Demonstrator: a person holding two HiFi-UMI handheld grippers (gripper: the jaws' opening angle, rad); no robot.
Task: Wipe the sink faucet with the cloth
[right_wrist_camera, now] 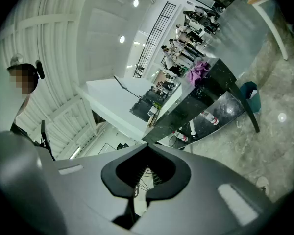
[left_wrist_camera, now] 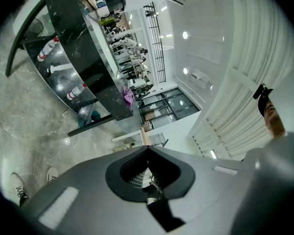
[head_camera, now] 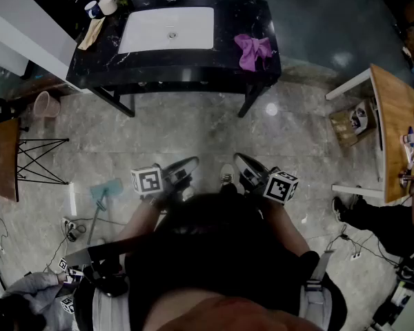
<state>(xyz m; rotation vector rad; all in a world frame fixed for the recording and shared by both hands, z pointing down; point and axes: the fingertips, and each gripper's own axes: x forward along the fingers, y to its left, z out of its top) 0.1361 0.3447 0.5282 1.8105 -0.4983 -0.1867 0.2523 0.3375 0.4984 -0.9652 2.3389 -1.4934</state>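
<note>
Two closed, empty: left claw (head_camera: 192, 163), right claw (head_camera: 239, 158); cloth (head_camera: 254, 50) well ahead of right claw. Recommend opening, pinching its bunched top.

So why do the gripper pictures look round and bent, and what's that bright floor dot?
Both gripper views use wide-angle lenses: the black counter bows and corners go dark. Head view is dim; that dot is lamp glare on the glossy floor.

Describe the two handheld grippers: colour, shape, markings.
Left gripper and right gripper match. Each has a smooth grey shell with pale rectangular patches, tapering to two jaws lined with black ribbed pads around a rounded opening. Each carries a white cube with black square markers: left cube, right cube. The person wears a dark top.
</note>
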